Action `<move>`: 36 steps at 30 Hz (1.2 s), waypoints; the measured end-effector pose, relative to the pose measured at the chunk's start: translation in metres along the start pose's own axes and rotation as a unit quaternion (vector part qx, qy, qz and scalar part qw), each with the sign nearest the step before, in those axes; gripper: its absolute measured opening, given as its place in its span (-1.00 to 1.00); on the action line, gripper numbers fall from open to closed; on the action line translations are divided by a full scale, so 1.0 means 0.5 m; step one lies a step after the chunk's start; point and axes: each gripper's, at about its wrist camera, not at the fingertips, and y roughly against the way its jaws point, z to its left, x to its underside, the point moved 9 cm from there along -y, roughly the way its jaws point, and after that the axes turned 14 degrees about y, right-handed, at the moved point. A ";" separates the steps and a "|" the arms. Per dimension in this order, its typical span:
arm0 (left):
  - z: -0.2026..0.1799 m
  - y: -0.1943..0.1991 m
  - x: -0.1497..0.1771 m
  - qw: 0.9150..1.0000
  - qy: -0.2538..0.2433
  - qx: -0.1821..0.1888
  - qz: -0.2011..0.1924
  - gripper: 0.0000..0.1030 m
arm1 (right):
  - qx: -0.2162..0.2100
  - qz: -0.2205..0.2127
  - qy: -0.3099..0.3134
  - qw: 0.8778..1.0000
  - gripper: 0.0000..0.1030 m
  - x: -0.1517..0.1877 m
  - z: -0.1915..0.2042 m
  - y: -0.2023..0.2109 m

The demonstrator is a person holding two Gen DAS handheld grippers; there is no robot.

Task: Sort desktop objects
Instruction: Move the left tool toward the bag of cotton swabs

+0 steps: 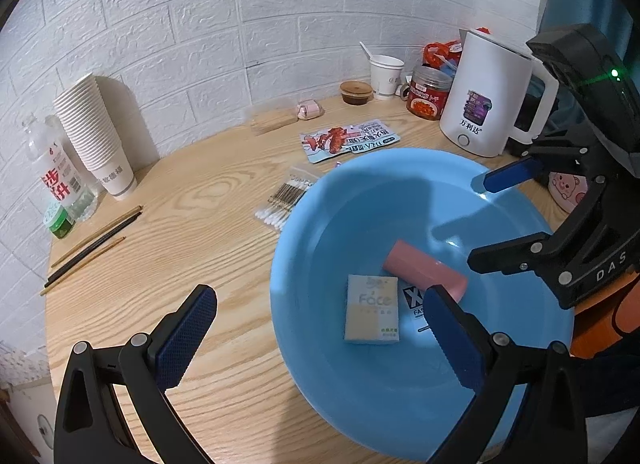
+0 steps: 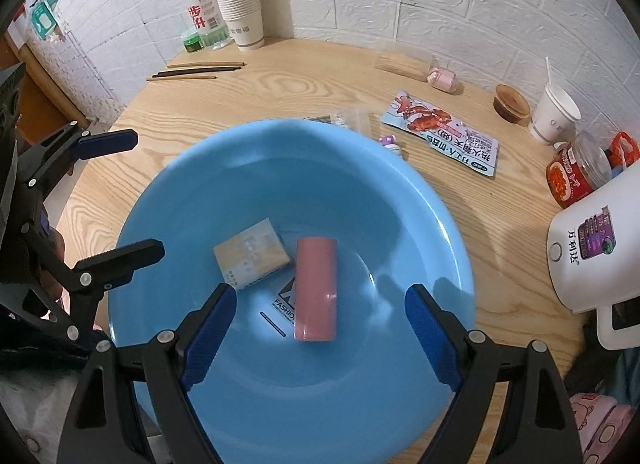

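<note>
- Left tongs spread wide, holding nothing.
- Right tongs likewise wide, empty, over the blue basin.
- Tissue pack and pink roll lie in the basin, on the desk.

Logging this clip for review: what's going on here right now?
A person holds two grippers over a blue basin on a cluttered wooden table. Both the left gripper and the right gripper are open and hold nothing. A tissue pack and a pink roll already lie in the basin. Swabs, a snack bag and chopsticks remain on the table.
</note>
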 end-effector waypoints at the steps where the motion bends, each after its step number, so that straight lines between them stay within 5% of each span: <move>1: 0.002 0.002 -0.005 1.000 -0.004 0.000 -0.003 1.00 | 0.000 -0.001 0.000 1.000 0.70 0.000 -0.001 0.001; 7: 0.028 0.016 -0.068 0.999 -0.043 -0.011 -0.028 1.00 | 0.014 0.002 0.022 1.000 0.70 -0.009 -0.023 0.019; 19: 0.089 -0.017 -0.183 0.998 -0.048 0.000 -0.041 1.00 | 0.037 -0.014 -0.020 0.999 0.70 -0.039 -0.133 0.052; 27: 0.081 -0.060 -0.214 0.996 -0.082 0.033 -0.026 1.00 | 0.030 -0.004 -0.024 0.999 0.72 -0.056 -0.162 0.035; 29: 0.079 -0.076 -0.219 0.995 -0.090 0.045 -0.020 1.00 | 0.028 -0.002 -0.018 0.999 0.90 -0.063 -0.166 0.028; 36: 0.111 -0.169 -0.228 0.994 -0.093 0.055 0.017 1.00 | 0.025 0.004 0.001 1.000 1.00 -0.094 -0.208 0.000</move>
